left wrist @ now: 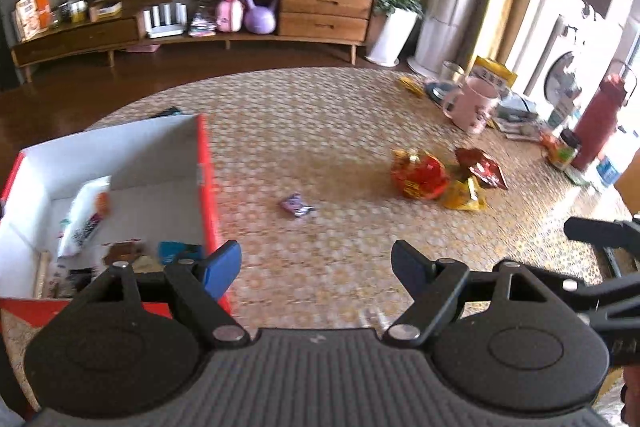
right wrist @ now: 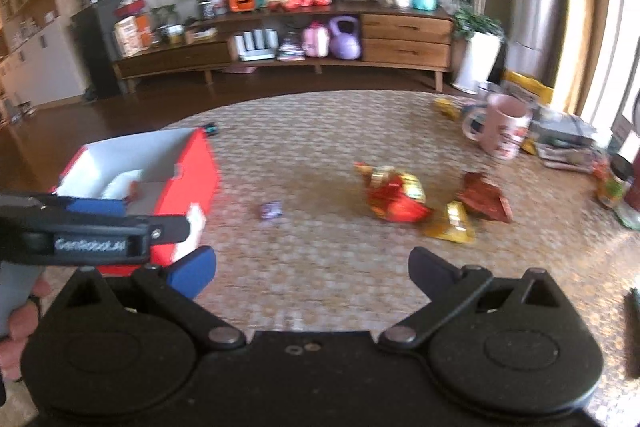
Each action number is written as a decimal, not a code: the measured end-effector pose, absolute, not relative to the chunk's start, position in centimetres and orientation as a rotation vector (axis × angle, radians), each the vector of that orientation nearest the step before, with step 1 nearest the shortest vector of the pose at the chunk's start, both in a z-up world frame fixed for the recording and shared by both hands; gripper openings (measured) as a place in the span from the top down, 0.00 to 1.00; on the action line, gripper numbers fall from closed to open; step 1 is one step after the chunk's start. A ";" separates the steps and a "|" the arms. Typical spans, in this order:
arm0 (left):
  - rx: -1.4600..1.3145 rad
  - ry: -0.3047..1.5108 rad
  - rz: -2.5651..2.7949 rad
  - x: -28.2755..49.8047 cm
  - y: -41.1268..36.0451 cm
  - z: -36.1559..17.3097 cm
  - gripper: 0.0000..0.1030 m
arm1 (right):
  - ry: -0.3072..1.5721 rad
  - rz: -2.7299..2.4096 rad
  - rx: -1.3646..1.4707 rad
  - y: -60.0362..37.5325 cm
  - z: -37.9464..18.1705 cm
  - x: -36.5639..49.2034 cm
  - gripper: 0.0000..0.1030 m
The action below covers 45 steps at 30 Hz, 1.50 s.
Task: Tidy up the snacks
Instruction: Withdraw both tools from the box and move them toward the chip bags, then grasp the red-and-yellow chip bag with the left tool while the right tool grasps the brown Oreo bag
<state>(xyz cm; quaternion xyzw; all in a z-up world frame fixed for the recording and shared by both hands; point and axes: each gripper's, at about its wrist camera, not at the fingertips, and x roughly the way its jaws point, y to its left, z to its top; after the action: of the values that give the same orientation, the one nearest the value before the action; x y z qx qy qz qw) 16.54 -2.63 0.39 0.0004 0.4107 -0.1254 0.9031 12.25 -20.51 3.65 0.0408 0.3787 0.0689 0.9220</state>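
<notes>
Both grippers hang over the round woven-patterned tabletop, the left gripper and right gripper each spread apart and empty. Right of the red-sided white-lined cardboard box lie a small purple wrapper, then red, yellow and maroon snack bags.

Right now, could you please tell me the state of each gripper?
Left gripper: open, nothing between its fingers, above the table beside the red box.
Right gripper: open, holding nothing.
</notes>
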 end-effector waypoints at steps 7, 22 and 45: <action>0.040 0.895 -0.287 18.4 -8.0 -0.6 0.20 | 0.817 0.026 0.139 -26.5 2.3 13.6 0.00; 0.051 0.974 -0.278 26.6 -16.4 -4.0 0.20 | 0.838 -0.160 0.213 -37.3 -0.3 21.3 0.03; -0.080 1.134 -0.239 36.5 -21.0 -11.2 0.20 | 0.963 -0.215 0.335 -39.8 -9.0 33.6 0.08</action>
<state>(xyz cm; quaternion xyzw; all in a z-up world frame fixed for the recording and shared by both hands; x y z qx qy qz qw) 36.45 -20.99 -11.24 -0.0376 0.5359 -0.1128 0.8359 33.62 -39.83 -8.95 0.1598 0.4599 -0.1025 0.8674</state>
